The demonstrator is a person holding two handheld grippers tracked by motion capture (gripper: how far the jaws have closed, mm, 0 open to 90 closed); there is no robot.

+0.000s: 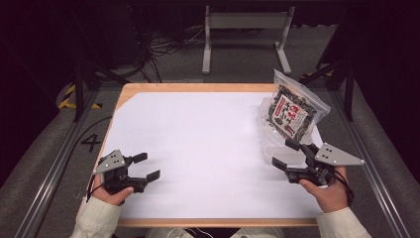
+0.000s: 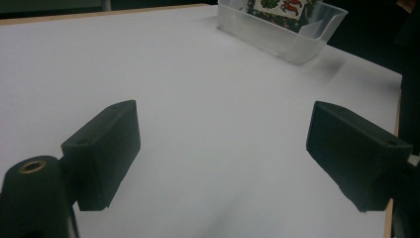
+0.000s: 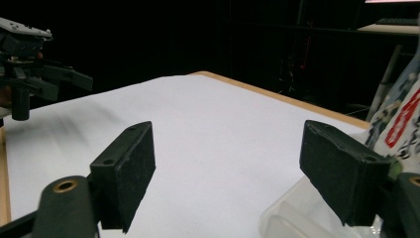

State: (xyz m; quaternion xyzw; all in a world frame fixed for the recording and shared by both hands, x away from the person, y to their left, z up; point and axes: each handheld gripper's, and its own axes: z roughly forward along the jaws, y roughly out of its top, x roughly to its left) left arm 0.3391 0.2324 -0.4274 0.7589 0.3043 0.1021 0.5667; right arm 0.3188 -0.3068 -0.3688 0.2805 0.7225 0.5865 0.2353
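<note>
A clear plastic container (image 1: 282, 144) stands at the right side of the white table sheet (image 1: 198, 148), and a snack bag (image 1: 292, 111) with a dark, red and white print leans in it, sticking up over its far rim. My right gripper (image 1: 287, 152) hovers open just in front of the container, its jaws pointing left and away. My left gripper (image 1: 147, 166) rests open at the front left, nothing between its jaws. In the left gripper view the container (image 2: 282, 29) shows far off. In the right gripper view the bag (image 3: 401, 119) rises at the right edge, the container rim (image 3: 297, 213) below.
The white sheet covers a wooden tabletop (image 1: 198, 87) with metal frame rails (image 1: 369, 163) along both sides. Beyond the far edge stand a grey metal stand (image 1: 245, 34) and loose cables (image 1: 163, 47) on the floor.
</note>
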